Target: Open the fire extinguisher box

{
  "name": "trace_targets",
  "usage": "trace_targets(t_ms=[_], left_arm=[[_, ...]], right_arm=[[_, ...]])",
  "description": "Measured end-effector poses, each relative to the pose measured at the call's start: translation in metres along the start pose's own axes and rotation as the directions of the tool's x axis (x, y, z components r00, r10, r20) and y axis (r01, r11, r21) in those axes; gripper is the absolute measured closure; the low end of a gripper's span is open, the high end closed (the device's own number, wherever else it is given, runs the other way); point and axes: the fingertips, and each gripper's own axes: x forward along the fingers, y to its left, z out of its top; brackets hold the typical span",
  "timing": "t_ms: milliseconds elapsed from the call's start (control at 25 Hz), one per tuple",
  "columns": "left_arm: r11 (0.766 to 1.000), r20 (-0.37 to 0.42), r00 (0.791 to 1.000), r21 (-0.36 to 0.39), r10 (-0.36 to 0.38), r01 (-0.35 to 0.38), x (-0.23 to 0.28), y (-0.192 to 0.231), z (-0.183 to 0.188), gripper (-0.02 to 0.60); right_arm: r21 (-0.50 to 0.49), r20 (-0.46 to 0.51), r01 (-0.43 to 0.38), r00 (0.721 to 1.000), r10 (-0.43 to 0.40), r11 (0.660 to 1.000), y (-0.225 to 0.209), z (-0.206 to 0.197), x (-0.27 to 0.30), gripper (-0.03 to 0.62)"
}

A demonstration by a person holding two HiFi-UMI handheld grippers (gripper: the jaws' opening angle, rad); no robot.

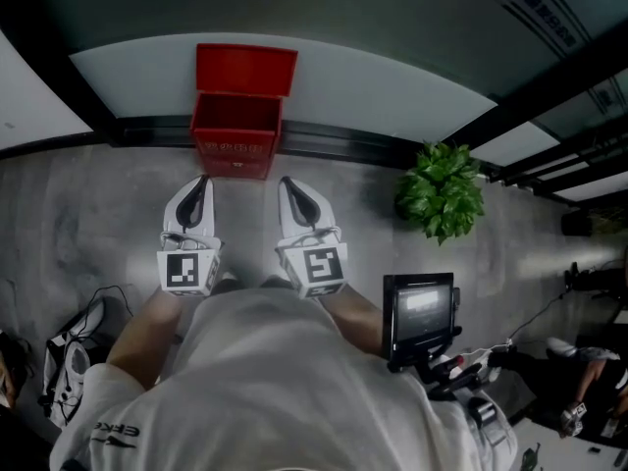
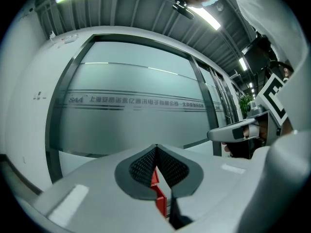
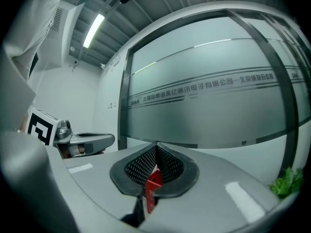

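Note:
The red fire extinguisher box [image 1: 235,130] stands on the floor against the glass wall, its lid [image 1: 245,69] raised and the inside showing. My left gripper [image 1: 203,181] and right gripper [image 1: 287,182] are held side by side just short of the box, pointing at it, touching nothing. Both have their tips together and nothing held. In the left gripper view the left gripper [image 2: 156,148] is shut, and a sliver of the box [image 2: 159,198] shows through the slot below the tips. In the right gripper view the right gripper [image 3: 156,144] is shut too, with the box [image 3: 153,191] seen beneath.
A potted plant [image 1: 442,189] stands right of the box by the wall. A screen on a stand [image 1: 422,317] is at my right side. A bag and cables [image 1: 74,356] lie on the floor at left. The frosted glass wall [image 2: 136,106] fills the view ahead.

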Motion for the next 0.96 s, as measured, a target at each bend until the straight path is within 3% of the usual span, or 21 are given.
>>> trace_targets(t_ms=[960], left_arm=[[0.999, 0.007, 0.999, -0.013, -0.031, 0.031, -0.018, 0.019, 0.002, 0.58]], right_arm=[[-0.013, 0.007, 0.053, 0.999, -0.053, 0.999, 0.024, 0.009, -0.005, 0.582]])
